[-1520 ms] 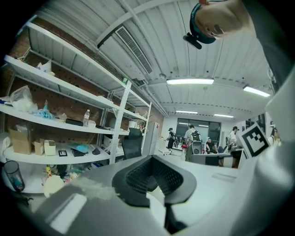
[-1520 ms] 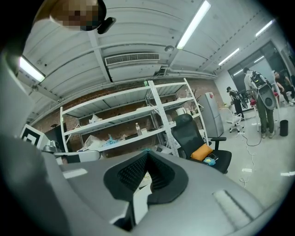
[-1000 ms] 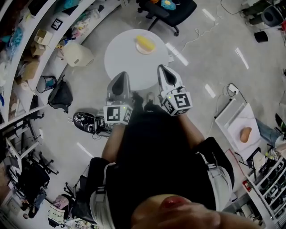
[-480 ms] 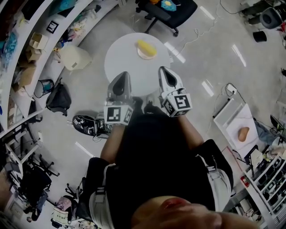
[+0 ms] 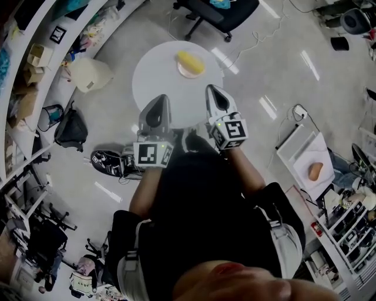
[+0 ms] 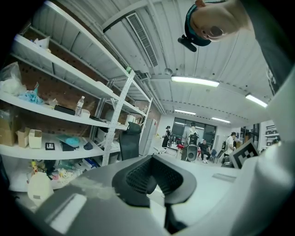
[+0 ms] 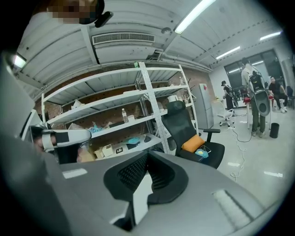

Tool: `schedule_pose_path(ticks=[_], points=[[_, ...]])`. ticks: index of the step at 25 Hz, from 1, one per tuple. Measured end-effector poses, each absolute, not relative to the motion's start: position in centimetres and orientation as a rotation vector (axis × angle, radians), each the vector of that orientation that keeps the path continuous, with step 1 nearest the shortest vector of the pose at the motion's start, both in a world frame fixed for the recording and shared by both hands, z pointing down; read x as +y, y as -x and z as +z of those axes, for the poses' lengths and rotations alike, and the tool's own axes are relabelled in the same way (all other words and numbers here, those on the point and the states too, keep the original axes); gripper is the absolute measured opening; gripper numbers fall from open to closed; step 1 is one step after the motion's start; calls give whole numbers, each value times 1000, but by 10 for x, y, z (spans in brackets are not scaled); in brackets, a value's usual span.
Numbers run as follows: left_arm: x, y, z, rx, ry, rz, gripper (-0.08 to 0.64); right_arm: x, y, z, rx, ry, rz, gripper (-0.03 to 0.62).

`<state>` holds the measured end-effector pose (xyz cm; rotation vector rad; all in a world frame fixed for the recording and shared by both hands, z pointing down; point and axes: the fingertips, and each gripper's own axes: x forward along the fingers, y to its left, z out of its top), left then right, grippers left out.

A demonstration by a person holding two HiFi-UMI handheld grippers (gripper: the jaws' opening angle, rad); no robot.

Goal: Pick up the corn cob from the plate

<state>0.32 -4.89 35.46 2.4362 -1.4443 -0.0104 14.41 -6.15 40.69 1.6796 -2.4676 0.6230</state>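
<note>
— What's open over the round table [image 5: 157,79]?
— Its near half is bare, a straight lane to the plate [image 5: 184,73] at the far edge.
— Anything crowding it?
— An office chair [image 5: 218,13] just beyond the table; shelves [image 5: 56,50] well to its left.

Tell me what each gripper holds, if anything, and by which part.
Nothing is held: left gripper and right gripper are shut and empty; the corn cob lies on its plate.

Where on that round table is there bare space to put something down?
The table is bare across its near half and left side, from the plate with the corn cob back to the edge by the left tongs and right tongs. Only the far right is taken.
</note>
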Motion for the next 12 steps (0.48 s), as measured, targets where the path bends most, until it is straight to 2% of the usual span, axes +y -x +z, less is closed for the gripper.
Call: schedule_pose_path(ticks=[12], points=[[-74,3,380,-1384,-2395,-14,0,-92,-136,460,-2364,-1676,687,8]])
